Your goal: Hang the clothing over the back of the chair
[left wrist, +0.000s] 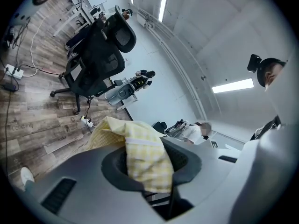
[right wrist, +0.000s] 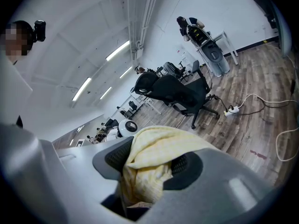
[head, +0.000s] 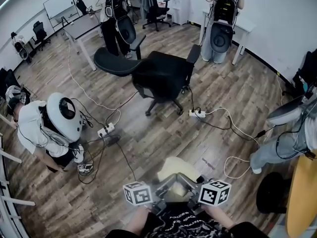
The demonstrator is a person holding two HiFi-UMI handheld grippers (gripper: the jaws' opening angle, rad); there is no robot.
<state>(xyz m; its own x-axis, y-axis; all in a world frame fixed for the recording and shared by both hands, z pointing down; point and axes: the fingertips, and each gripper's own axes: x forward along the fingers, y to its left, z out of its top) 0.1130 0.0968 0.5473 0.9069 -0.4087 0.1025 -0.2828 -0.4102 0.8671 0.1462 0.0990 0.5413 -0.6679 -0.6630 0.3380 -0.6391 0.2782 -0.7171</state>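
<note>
A pale yellow checked garment point(head: 179, 168) hangs bunched between my two grippers at the bottom of the head view. My left gripper point(head: 159, 198) is shut on one part of the cloth point(left wrist: 145, 155). My right gripper point(head: 192, 195) is shut on another part of the same cloth point(right wrist: 152, 164), which spills over its jaws. The black mesh office chair point(head: 161, 76) stands on the wood floor well ahead of me, its back point(head: 115, 63) reclined to the left. It also shows in the left gripper view as the chair point(left wrist: 93, 59) and in the right gripper view as the chair point(right wrist: 180, 93).
A power strip point(head: 197, 113) and cables lie on the floor between me and the chair, with another strip point(head: 106, 129) to the left. A person with a white helmet point(head: 52, 125) crouches at left. Others stand at desks point(head: 81, 26) at the back. Someone's leg point(head: 275, 150) is at right.
</note>
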